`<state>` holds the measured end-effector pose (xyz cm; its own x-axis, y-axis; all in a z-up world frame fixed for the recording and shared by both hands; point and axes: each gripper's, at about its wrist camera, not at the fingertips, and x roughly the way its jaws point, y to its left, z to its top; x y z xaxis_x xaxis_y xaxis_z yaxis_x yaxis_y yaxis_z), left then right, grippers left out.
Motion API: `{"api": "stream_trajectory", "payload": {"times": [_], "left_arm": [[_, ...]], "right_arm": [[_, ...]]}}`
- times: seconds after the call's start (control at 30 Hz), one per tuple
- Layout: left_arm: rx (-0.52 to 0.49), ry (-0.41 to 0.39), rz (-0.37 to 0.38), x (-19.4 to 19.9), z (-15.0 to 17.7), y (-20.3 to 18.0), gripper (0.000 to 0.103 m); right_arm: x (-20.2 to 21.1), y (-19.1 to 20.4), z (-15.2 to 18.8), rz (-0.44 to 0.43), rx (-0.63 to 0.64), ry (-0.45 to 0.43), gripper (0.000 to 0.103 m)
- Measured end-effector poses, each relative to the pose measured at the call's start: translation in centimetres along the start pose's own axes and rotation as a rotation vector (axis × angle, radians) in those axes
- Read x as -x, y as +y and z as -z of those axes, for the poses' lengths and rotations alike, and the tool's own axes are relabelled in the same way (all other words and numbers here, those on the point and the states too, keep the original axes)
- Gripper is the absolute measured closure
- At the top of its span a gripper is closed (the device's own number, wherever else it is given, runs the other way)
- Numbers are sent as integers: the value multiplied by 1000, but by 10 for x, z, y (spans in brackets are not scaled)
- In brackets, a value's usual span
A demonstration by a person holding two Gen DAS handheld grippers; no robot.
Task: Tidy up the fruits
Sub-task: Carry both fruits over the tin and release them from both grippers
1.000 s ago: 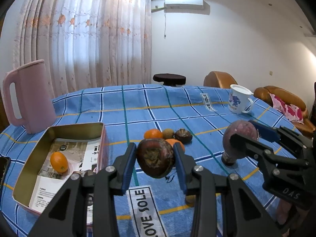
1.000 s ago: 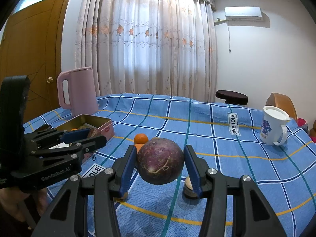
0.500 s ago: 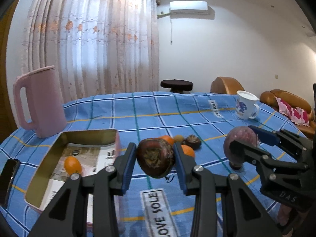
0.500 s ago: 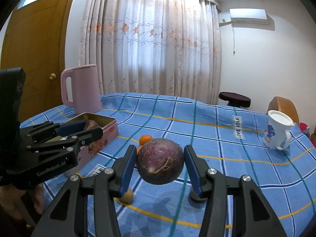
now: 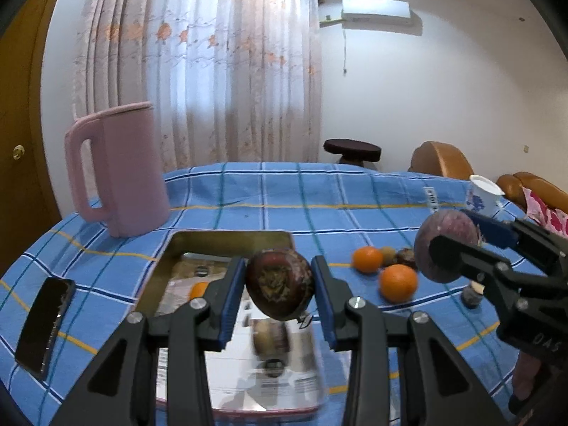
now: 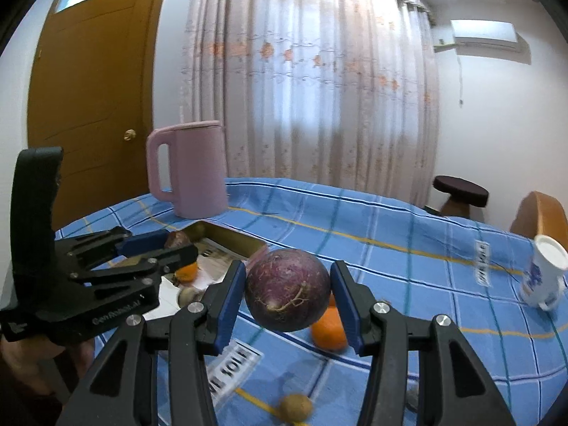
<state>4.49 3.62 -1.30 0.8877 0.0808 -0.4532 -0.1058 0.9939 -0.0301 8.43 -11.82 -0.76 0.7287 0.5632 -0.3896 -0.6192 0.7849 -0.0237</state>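
Note:
My left gripper (image 5: 279,293) is shut on a dark brown-red passion fruit (image 5: 279,289) and holds it above the open metal tin (image 5: 170,259). A small orange (image 5: 198,289) and a brownish fruit (image 5: 269,335) lie in the tin. My right gripper (image 6: 288,296) is shut on a round purple fruit (image 6: 287,294), held above the table to the right of the tin; it also shows in the left wrist view (image 5: 448,245). Two oranges (image 5: 397,282), a small brown fruit (image 5: 388,255) and a dark fruit (image 5: 406,257) lie on the blue cloth.
A pink jug (image 5: 120,170) stands behind the tin. A black phone (image 5: 44,323) lies left of it. A white mug (image 5: 482,195) stands at the far right. A small brown fruit (image 6: 296,406) lies near the front edge.
Both grippers have moved left with their fruits. My left gripper now hangs over the tin instead of beside it. The purple fruit has come closer to the tin's right side.

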Motion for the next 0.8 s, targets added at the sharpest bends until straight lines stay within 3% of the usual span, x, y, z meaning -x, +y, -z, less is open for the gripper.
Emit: {"api": "stream_trajectory", "payload": {"times": [0.4,0.8], "left_arm": [[69,65,-71,-14,3,57,63],[96,133,-82,-27,17,81,63]], "right_arm": [[-57,44,-19,-123,55,70,52],[-107,80,-3,-191,87,181,51]]}}
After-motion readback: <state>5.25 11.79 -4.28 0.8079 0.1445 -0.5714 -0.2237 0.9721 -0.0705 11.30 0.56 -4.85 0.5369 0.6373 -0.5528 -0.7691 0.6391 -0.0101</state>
